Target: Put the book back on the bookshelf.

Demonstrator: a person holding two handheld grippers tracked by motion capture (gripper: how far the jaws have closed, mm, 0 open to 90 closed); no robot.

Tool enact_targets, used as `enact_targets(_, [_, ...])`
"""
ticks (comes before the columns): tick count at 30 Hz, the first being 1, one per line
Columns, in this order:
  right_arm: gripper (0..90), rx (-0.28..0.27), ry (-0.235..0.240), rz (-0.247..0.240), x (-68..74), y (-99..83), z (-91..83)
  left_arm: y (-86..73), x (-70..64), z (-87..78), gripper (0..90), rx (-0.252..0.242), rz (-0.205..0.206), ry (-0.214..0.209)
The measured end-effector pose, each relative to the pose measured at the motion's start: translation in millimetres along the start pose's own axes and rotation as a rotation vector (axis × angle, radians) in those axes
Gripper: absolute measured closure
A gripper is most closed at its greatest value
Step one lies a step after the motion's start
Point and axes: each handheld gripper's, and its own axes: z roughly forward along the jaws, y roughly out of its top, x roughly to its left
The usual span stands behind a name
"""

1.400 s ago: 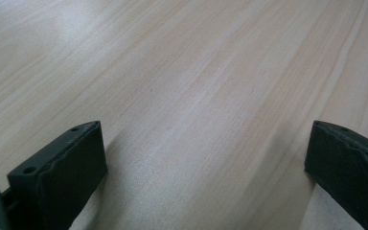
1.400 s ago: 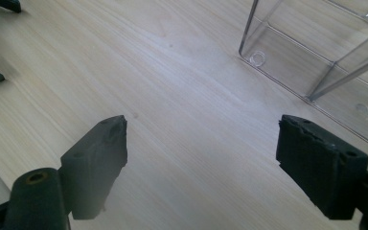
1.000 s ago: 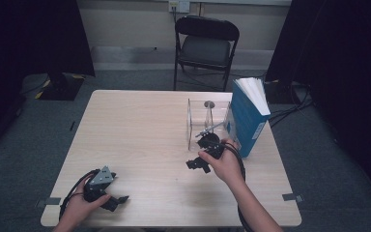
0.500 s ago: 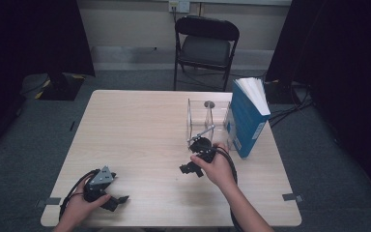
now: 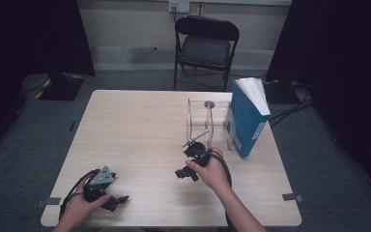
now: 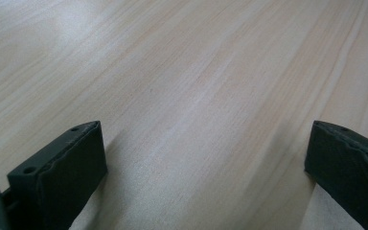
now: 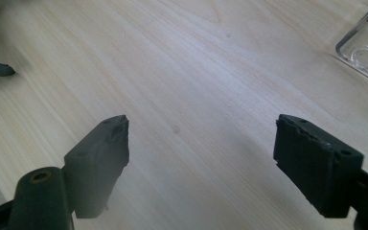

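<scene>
Sitting toward the right half of the tabletop (image 5: 140, 125), the clear acrylic stand (image 5: 207, 126) is the thing nearest my right gripper (image 5: 187, 162). It is standing upright, with a thin metal rod (image 5: 195, 138) leaning out of its near side toward me and a small round grey knob (image 5: 208, 104) showing at its far edge. A blue book (image 5: 245, 121) is standing on end just beside the stand on its right, pages fanned at the top; whether the two are touching I cannot tell.

I am holding my right gripper just in front of the stand, close to the low end of the rod, with its jaws spread wide and nothing between them. In the right gripper view I am looking along those parted jaws at bare wood grain, and a rounded clear corner of the stand (image 7: 364, 45) is showing at the upper right.

I am resting my left gripper (image 5: 110, 193) well apart from all of this, near the front left corner of the tabletop, my hand wrapped around it and its cable looping beside it. Its jaws are also standing wide apart and empty, with pale wood showing between them in the left gripper view (image 6: 196, 158).

Beyond the far edge of the tabletop, a black folding chair (image 5: 205, 46) is standing on the grey floor.
</scene>
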Motion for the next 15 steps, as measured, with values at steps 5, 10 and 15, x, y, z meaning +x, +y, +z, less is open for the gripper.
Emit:
enact_targets(5, [19.5,0.004,0.009,-0.008,3.0,-1.1,4.9,0.0,0.0,0.0,0.0,0.000,0.001,0.000])
enact_targets(10, [19.9,0.004,0.013,-0.023,6.3,-2.3,11.5,0.0,0.0,-0.1,0.0,0.001,0.001,0.000])
enact_targets(15, [19.8,0.022,0.024,-0.037,9.7,-4.0,19.2,0.0,0.0,0.0,0.0,0.000,0.000,0.000])
